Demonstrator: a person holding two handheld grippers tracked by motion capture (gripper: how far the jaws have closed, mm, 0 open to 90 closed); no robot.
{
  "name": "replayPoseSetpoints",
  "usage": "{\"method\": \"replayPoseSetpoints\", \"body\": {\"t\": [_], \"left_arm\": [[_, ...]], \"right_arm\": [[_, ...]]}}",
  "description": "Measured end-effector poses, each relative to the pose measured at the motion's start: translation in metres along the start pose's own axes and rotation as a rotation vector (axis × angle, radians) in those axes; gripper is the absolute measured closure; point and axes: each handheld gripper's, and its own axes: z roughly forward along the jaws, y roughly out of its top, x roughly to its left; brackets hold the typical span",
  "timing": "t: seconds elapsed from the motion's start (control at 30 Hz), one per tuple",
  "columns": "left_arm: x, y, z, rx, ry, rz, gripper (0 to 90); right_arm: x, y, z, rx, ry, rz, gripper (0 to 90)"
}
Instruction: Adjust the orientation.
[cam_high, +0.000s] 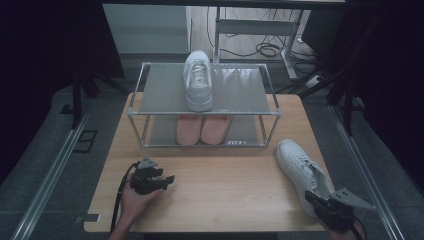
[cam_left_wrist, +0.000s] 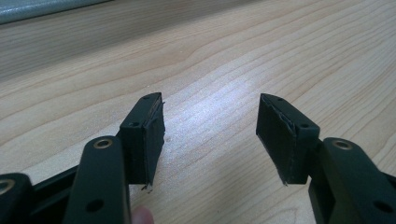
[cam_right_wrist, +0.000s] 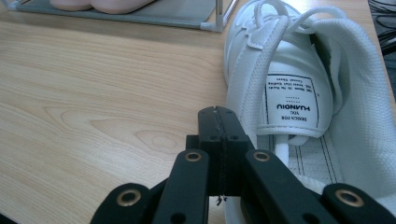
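Observation:
A white sneaker (cam_high: 300, 167) lies on the wooden table (cam_high: 225, 195) at the right, toe towards the rack. My right gripper (cam_high: 311, 196) sits at its heel. In the right gripper view the jaws (cam_right_wrist: 218, 112) are shut flat against each other with nothing between them, just left of the sneaker's (cam_right_wrist: 289, 70) collar and tongue label. A matching white sneaker (cam_high: 198, 80) stands on the top shelf of the metal rack (cam_high: 240, 90). My left gripper (cam_high: 169, 179) rests at the front left in a hand, open (cam_left_wrist: 210, 112) over bare wood.
A pair of pink slippers (cam_high: 202, 129) sits on the rack's lower shelf, also seen as pink slippers (cam_right_wrist: 102, 4) at the top of the right gripper view. Behind the table stand desk legs and cables (cam_high: 265, 47) on the floor.

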Motion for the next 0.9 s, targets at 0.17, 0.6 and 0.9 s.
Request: {"method": "replayPoseSetpoints", "body": {"t": [0.17,0.6,0.9], "left_arm": [[-0.001,0.0,0.001,0.003,-0.002,0.001,42.2],[-0.001,0.0,0.002,0.006,-0.003,0.004,42.1],[-0.001,0.0,0.002,0.007,-0.002,0.003,42.1]], "right_arm": [[-0.006,-0.001,-0.001,-0.002,0.001,0.005,90.0],[-0.012,-0.001,-0.003,0.005,0.001,0.006,90.0],[-0.006,0.01,-0.004,-0.015,0.023,-0.024,89.9]]}}
